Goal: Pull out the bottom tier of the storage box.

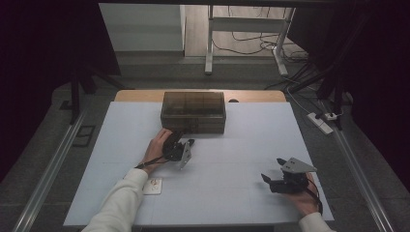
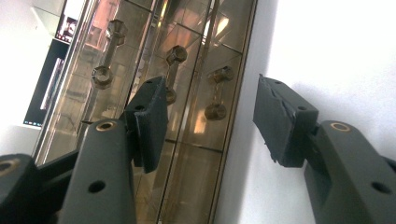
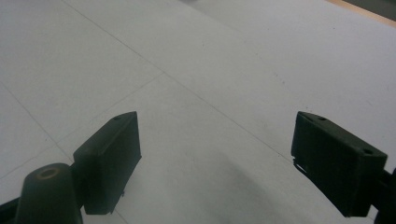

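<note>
A smoky, see-through box (image 1: 193, 112) with a lid stands at the back middle of the white table (image 1: 241, 140). My left gripper (image 1: 183, 137) lies rolled on its side just in front of the box's left part, held by a hand in a white sleeve. In the left gripper view its jaws stand apart (image 2: 210, 116), one over the box wall (image 2: 187, 70) and one over the white table, with no pad pressing on anything. Brassy hex-ended fittings (image 2: 170, 56) show through the wall. My right gripper (image 1: 273, 169) rests at the front right, its jaws (image 3: 215, 154) open over bare table.
A small white card (image 1: 153, 185) with a red mark lies near the front left, beside the left forearm. The table's wooden far edge (image 1: 145, 95) shows behind the box. On the floor to the right lies a power strip (image 1: 321, 121) with cables.
</note>
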The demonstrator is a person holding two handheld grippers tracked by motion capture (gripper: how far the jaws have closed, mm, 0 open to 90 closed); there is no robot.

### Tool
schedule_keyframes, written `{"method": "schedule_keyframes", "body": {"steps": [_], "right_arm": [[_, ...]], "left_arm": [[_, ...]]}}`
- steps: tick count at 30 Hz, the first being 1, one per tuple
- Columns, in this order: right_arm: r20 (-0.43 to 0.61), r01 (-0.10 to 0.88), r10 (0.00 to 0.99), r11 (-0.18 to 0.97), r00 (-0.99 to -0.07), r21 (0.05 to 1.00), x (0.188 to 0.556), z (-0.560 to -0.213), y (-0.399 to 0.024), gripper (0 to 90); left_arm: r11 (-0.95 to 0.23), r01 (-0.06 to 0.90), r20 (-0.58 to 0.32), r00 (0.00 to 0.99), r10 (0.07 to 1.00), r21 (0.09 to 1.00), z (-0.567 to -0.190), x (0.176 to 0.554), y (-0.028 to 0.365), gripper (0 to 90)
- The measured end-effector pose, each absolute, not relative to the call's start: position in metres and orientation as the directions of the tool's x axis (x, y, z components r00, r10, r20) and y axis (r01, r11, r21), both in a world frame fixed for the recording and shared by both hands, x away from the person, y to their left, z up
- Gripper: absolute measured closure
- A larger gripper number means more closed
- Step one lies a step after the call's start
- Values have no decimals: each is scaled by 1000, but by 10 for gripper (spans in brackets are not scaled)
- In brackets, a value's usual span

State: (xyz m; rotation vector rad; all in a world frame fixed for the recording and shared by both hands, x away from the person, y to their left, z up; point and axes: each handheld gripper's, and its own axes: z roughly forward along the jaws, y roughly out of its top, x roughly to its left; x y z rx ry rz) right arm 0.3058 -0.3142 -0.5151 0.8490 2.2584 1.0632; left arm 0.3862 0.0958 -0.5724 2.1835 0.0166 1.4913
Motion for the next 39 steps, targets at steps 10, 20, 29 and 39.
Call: {"method": "schedule_keyframes", "body": {"steps": [10, 20, 29, 39], "right_arm": [[-174, 322, 712, 503, -680, 802, 305, -515, -314, 152], [-178, 321, 713, 505, -678, 801, 305, -515, -315, 152], [-177, 321, 712, 505, -679, 802, 305, -515, -315, 152], [-178, 320, 712, 505, -679, 802, 305, -515, -315, 152]], "left_arm": [[-883, -263, 874, 407, 265, 390, -572, 386, 96, 460], [-887, -271, 881, 401, 250, 375, -573, 388, 94, 483], [-888, -277, 884, 400, 241, 367, -574, 389, 95, 515], [-887, -287, 887, 398, 233, 362, -575, 391, 95, 543]]}}
